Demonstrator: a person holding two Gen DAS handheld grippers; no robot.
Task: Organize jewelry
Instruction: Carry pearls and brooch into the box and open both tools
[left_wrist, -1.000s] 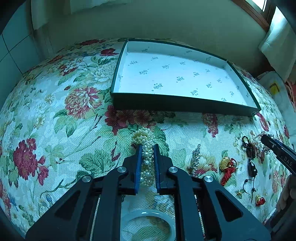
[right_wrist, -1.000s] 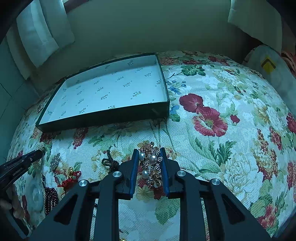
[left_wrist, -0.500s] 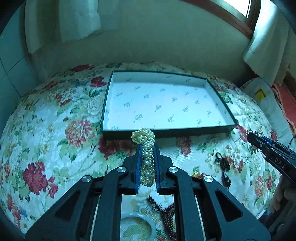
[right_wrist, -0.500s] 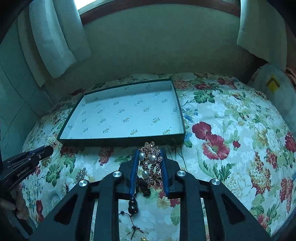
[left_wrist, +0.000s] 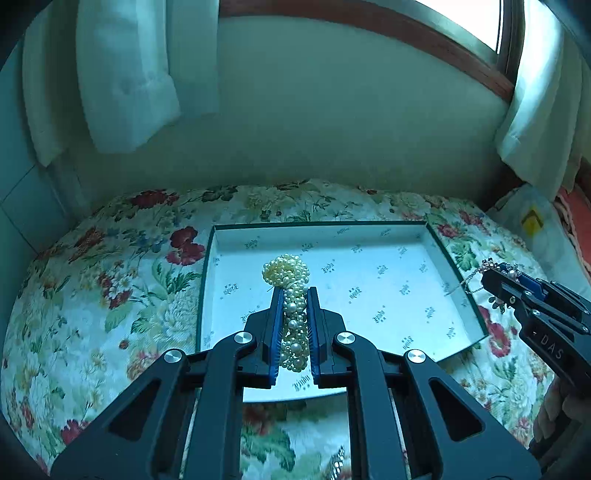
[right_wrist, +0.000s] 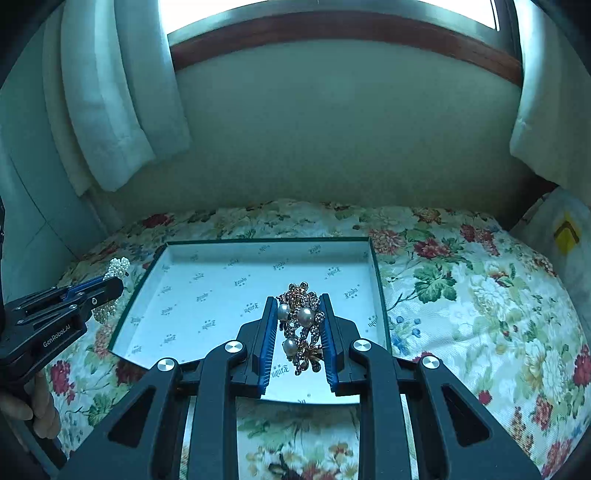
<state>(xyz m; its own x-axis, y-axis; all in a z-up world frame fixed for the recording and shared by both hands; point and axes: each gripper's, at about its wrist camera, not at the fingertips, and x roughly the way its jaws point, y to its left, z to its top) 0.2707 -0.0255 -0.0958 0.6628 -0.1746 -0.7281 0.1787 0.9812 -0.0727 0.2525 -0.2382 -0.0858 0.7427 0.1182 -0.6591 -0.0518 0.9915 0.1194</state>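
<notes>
My left gripper (left_wrist: 292, 295) is shut on a cream pearl bracelet (left_wrist: 290, 280) and holds it in the air over the near left part of the box (left_wrist: 369, 240). The box is shallow, dark green outside, white printed lining inside, with nothing lying in it. My right gripper (right_wrist: 298, 301) is shut on a gold rhinestone-and-pearl brooch (right_wrist: 301, 321) above the near right part of the same box (right_wrist: 258, 245). The right gripper also shows in the left wrist view (left_wrist: 495, 277), near the box's right rim. The left gripper shows in the right wrist view (right_wrist: 110, 286), left of the box.
The box lies on a floral bedspread (left_wrist: 110, 295). A wall, white curtains (right_wrist: 110, 92) and a window sill stand behind it. A white bag with a yellow mark (left_wrist: 532, 221) lies at the far right. Part of one more jewelry piece (left_wrist: 338, 465) shows at the bottom edge.
Both grippers have risen from the bedspread with their pieces and moved forward over the box. The loose jewelry on the cover has dropped out of view below.
</notes>
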